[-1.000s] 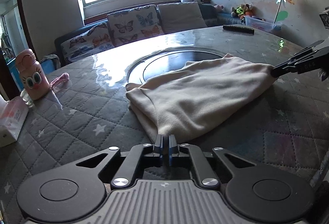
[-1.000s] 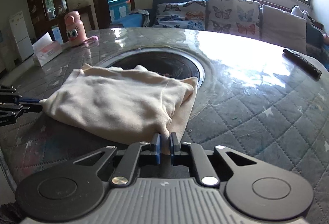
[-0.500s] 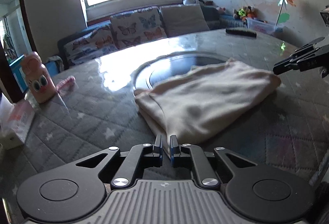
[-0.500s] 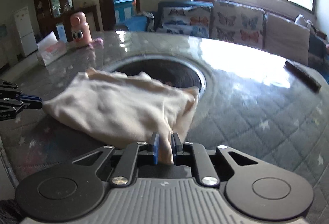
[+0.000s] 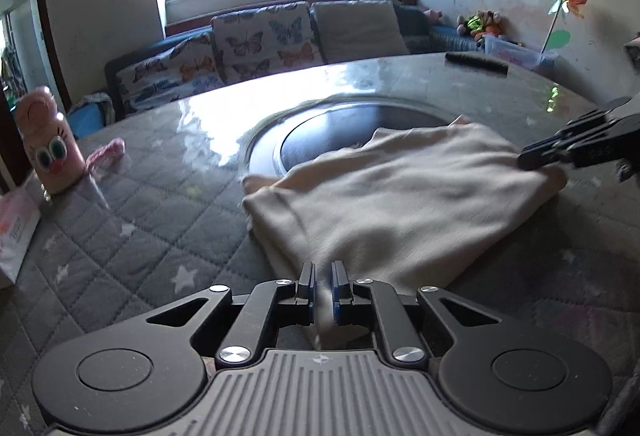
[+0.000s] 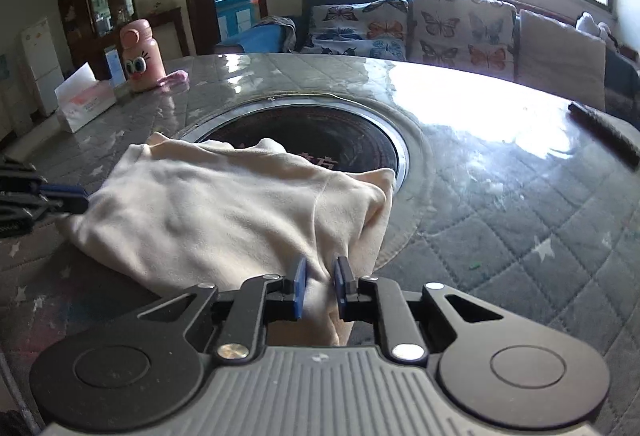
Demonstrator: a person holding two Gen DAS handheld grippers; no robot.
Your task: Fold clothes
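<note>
A cream folded garment point(image 5: 400, 204) lies on the round quilted table point(image 5: 140, 244), partly over the dark centre disc point(image 5: 340, 132). My left gripper point(image 5: 322, 278) is shut on its near corner, cloth pinched between the jaws. In the right wrist view my right gripper point(image 6: 320, 278) is shut on the garment's point(image 6: 224, 212) opposite corner, the cloth bunched in a slightly wider gap. Each gripper shows in the other's view: the right one point(image 5: 528, 161) at the far right, the left one point(image 6: 80, 198) at the left edge.
A pink cartoon bottle point(image 5: 50, 146) and a tissue box point(image 5: 14, 232) stand at the table's left. A black remote point(image 5: 476, 61) lies at the far edge. A sofa with butterfly cushions point(image 5: 260, 40) is behind the table. The centre disc also shows in the right wrist view point(image 6: 304, 134).
Both grippers have drawn the garment's corners toward themselves and slightly up; the cloth now reaches deeper between the jaws, and the right jaws sit a little wider around the bunched fabric.
</note>
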